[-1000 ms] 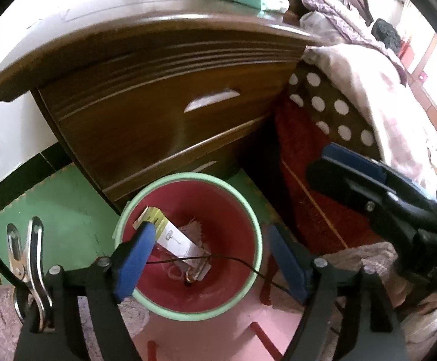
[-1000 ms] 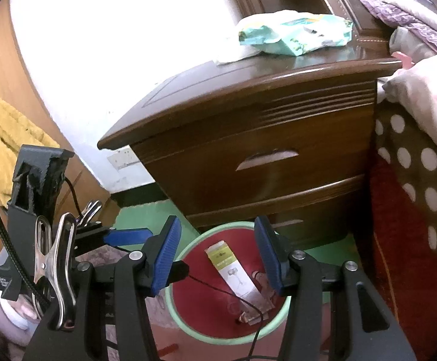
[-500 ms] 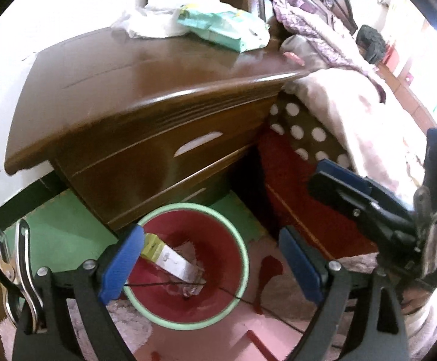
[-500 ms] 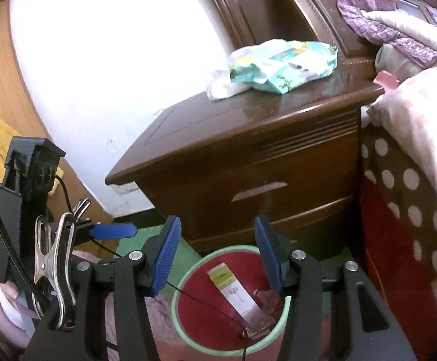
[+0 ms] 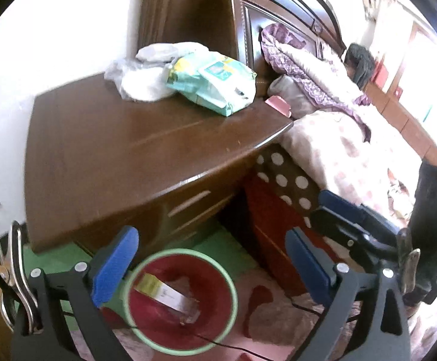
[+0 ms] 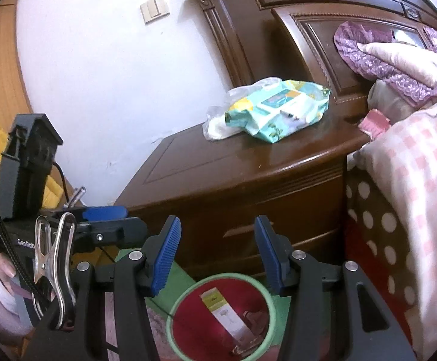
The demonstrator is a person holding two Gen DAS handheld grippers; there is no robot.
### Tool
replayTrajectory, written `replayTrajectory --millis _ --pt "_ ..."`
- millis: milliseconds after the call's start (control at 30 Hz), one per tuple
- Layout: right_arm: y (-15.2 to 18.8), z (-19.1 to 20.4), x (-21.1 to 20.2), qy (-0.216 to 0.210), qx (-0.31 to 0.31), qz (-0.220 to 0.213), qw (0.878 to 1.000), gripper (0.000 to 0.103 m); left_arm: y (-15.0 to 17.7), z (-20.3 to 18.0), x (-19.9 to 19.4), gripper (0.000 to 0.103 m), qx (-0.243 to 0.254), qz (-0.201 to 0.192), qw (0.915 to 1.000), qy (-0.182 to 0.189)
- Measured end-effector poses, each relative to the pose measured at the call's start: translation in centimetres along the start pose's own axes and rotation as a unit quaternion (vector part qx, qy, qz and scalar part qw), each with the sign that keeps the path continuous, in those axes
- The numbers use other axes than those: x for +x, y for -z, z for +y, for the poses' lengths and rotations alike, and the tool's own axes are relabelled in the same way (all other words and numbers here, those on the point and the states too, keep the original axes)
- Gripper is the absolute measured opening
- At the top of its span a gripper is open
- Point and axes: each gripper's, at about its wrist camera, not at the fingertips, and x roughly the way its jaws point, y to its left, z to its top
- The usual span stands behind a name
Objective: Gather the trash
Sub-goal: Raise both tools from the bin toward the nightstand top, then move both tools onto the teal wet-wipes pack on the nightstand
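The left gripper [image 5: 210, 266] is hanging above a red bin with a green rim [image 5: 182, 302] that is standing on the floor just in front of the dark wooden nightstand [image 5: 122, 156]. Its blue fingers [image 5: 113, 267] have just been opening and are now standing spread wide with nothing between them. The right gripper [image 6: 218, 254] is hovering over the same bin [image 6: 223, 316] from a little to the right, its fingers [image 6: 165, 255] parted partway and gripping nothing.

Inside the bin, a long flat package with a yellow-green end [image 6: 226, 314] is lying slanted against the wall, with some crumpled clear wrapping at the bottom beside it.

On the far part of the nightstand top, a pale green pack of wipes [image 5: 215, 82] is lying partly on a crumpled white plastic bag [image 5: 146, 73]. To the right, a bed with a pink checked blanket [image 6: 414, 180] is touching the nightstand, and a small pink object [image 6: 375, 123] is sitting at the nightstand's right edge.
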Motion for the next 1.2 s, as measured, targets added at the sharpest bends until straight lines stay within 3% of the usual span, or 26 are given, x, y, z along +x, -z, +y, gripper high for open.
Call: replayTrajectory --millis 167,400,533,700,833,1200 --pt "-1.3 -0.3 0.2 0.009 -0.010 -0.003 1.000 0.052 -2.4 0.0 0.2 0.100 0.007 0.005 0.9998 -0.015" --pt "-4.0 -1.5 1.3 0.026 -0.018 -0.007 0.999 0.052 -6.6 0.6 0.6 0.100 -0.003 -0.023 0.9992 -0.032" --pt "-5.6 -2.8 2.3 0.038 -0.018 -0.005 0.999 0.052 -8.8 0.9 1.6 0.101 -0.016 -0.029 0.9991 -0.027" --pt "-7.8 -5.0 3.6 0.042 -0.004 -0.004 0.999 0.052 -10.9 1.0 3.8 0.101 -0.046 -0.008 0.9987 0.019" --pt "-9.8 -6.9 4.8 0.059 0.001 -0.007 0.998 0.052 -12.5 0.6 5.5 0.101 -0.067 -0.016 0.9973 0.027" --pt "-14.4 -12.0 9.0 0.097 0.013 0.010 0.995 0.053 -16.7 0.7 10.4 0.101 -0.093 -0.033 0.9952 -0.002"
